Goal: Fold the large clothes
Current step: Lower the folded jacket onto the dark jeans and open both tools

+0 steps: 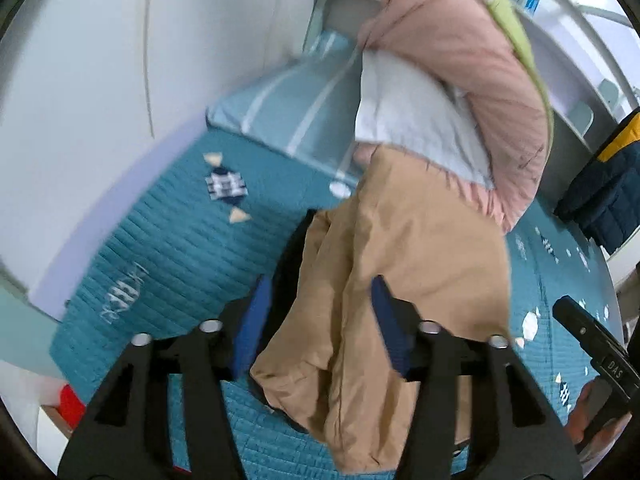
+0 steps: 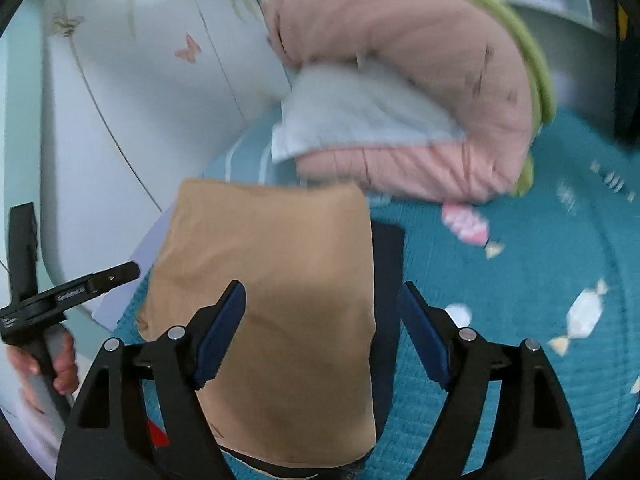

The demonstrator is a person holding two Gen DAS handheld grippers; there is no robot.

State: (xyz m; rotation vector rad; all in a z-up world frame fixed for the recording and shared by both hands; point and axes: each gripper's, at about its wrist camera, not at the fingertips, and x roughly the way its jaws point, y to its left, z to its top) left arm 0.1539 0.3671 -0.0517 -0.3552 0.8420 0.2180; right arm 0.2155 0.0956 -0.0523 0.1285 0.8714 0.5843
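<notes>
On teal bedspread (image 1: 168, 232), rumpled tan garment (image 1: 400, 280)

Two handheld grippers, each of matte black plastic: angular triangular-cutout arms, round silver screws at the pivots, dark blue pads lining the fingers. The left gripper (image 1: 324, 316) fills its frame's bottom; the right gripper (image 2: 322, 328) likewise. Small white lettering marks a black handle at lower left of the right view.
</notes>
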